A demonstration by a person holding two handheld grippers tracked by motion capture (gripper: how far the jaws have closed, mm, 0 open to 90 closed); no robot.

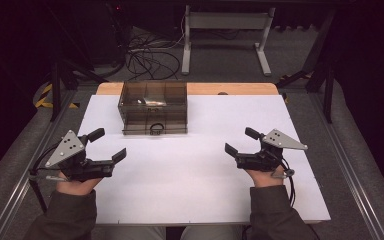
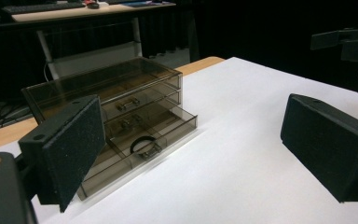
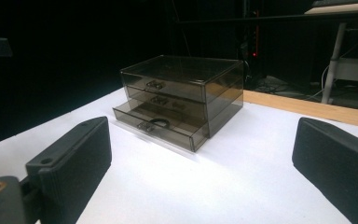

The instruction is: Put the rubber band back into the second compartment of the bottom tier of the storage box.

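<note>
A smoky clear plastic drawer box (image 1: 153, 106) (image 2: 112, 107) (image 3: 186, 93) stands at the back middle of the white table (image 1: 200, 185). Its bottom drawer (image 2: 140, 149) (image 3: 161, 128) is pulled out a little. A dark ring (image 1: 156, 129) (image 2: 141, 144) (image 3: 159, 122) lies in that drawer near its front. My left gripper (image 1: 108, 145) (image 2: 191, 149) is open at the front left, held by a hand, with nothing between its jaws. My right gripper (image 1: 239, 141) (image 3: 200, 163) is open at the front right, also holding nothing. Both point toward the box from a distance.
A wooden strip (image 1: 230, 89) runs along the table's far edge. Beyond it a white metal frame (image 1: 225, 35) and loose cables (image 1: 150, 57) sit on the floor. Metal rails (image 1: 350, 165) flank the table. The other gripper (image 2: 349, 42) shows at the upper right in the left gripper view.
</note>
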